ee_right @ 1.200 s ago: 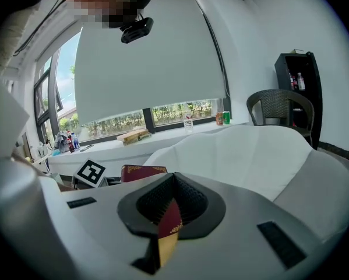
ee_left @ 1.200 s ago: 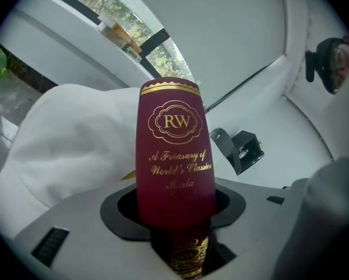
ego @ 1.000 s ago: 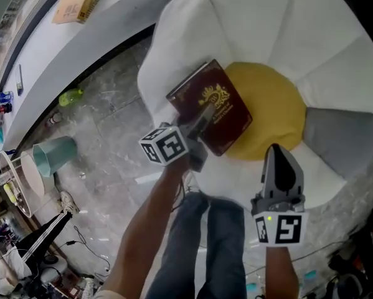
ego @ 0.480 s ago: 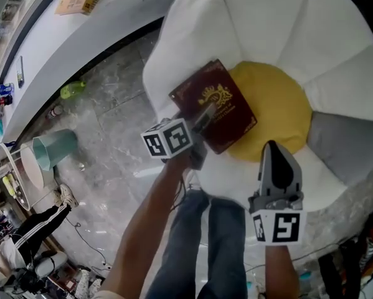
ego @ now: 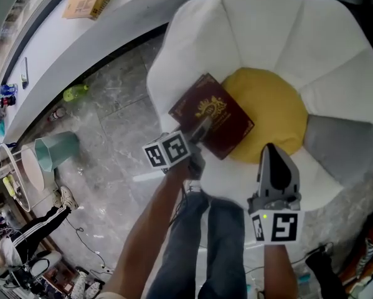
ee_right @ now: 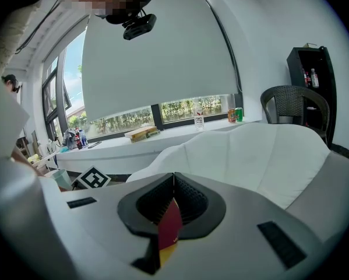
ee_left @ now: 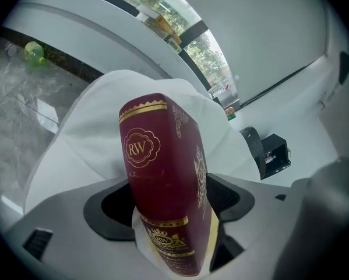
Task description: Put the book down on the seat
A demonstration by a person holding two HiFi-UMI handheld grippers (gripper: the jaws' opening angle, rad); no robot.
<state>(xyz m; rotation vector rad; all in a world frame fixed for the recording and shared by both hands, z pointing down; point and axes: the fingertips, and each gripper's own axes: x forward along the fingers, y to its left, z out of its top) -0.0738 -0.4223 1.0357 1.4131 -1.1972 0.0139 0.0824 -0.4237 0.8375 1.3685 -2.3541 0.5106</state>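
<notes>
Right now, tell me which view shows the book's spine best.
The left gripper view: the book's spine fills it, gilt RW emblems legible. The head view shows only the front cover, lying on the seat. The right gripper view catches a maroon sliver.

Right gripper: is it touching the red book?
Apart. The head view shows the right gripper short of the red book, with white seat visible between them.
</notes>
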